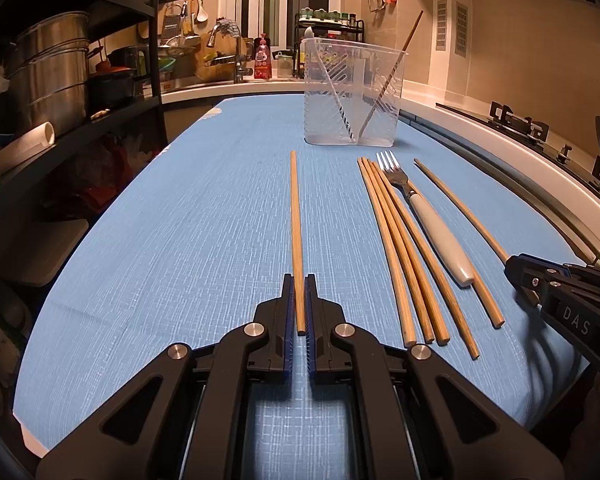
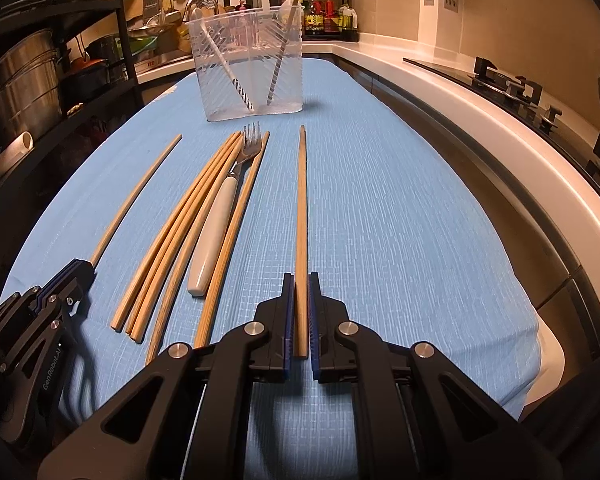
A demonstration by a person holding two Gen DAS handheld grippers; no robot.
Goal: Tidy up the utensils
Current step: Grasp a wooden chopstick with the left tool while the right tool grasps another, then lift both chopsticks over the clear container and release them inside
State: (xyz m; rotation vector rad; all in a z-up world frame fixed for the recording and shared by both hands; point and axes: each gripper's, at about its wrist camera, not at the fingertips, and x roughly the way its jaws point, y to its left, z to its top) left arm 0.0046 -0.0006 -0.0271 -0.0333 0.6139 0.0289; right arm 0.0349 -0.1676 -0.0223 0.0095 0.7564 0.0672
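So both hands are working at once here. Over on the far left, the left tool (image 1: 299,280) is sitting low on the blue tabletop (image 1: 180,240) with its two blue-padded fingers (image 1: 287,312) closed in around the near end of a lone chopstick (image 1: 296,220). The pads look to be right up against the wood, so it's pinching that stick, though the stick is still lying flat and pointing straight away toward the back.

Moving right, there's a bundle of chopsticks (image 1: 396,248) lying loose on the tabletop, fanned out a bit at the near ends and bunched together at the far ends. A fork with a white handle (image 1: 440,236) is lying just beside them, tines pointing away, touching the sticks on both sides as far as I can tell.

Further right again, the right tool (image 2: 301,280) is doing the same thing as the left one: fingers squeezed onto the near end of another single chopstick (image 2: 301,220), which is lying flat and well apart from the bundle.

At the back, near the middle, a clear plastic utensil holder (image 1: 352,92) is standing upright. A white-handled utensil (image 1: 336,96) is leaning in its left compartment and a thin wooden stick (image 1: 396,60) is leaning in the right one.
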